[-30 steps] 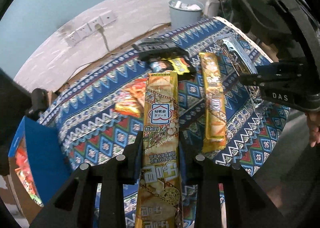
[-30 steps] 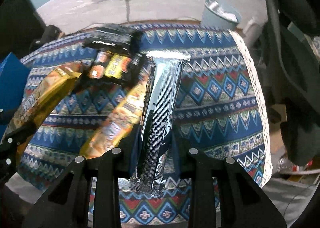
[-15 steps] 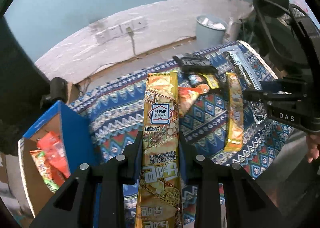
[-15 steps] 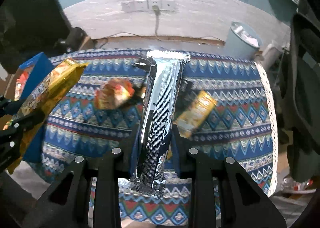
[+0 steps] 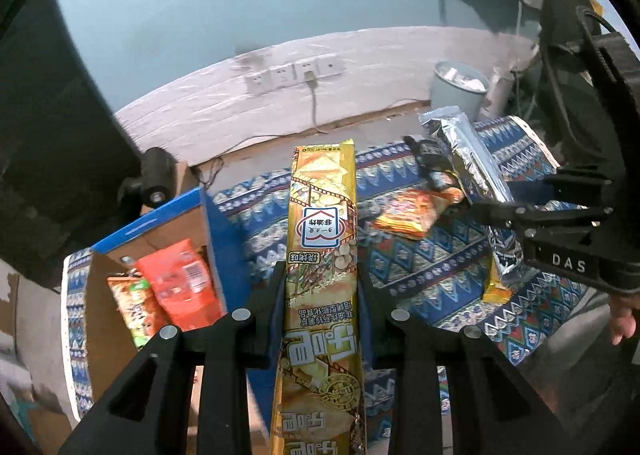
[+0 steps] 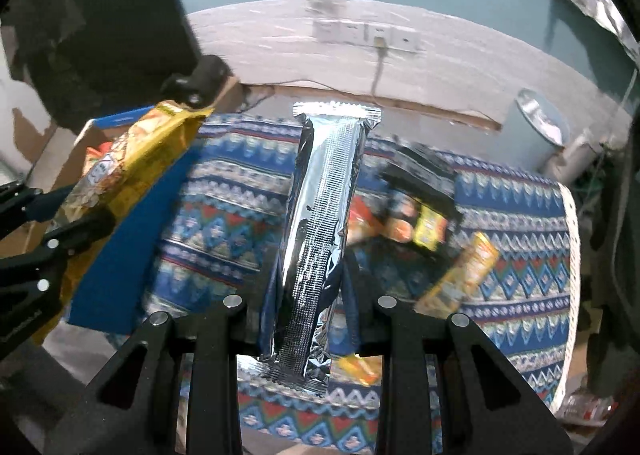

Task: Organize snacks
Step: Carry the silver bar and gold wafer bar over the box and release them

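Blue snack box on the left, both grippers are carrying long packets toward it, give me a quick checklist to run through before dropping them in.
1. Left gripper grip: jaws shut on the gold packet, held lengthwise. Ok.
2. Right gripper grip: jaws shut on the silver packet. Ok.
3. Blue box open at the top: ok.
4. Room inside: the orange packet and another snack already sit there; space for two long packets, cannot tell.
5. Packets over the opening: gold packet sits beside the box, not above it. Not ok.
6. Snacks left on the patterned cloth: several remain. Not ok.

box (image 5: 160, 231) left on table (image 5: 420, 263) | snack packets (image 5: 416, 209) right
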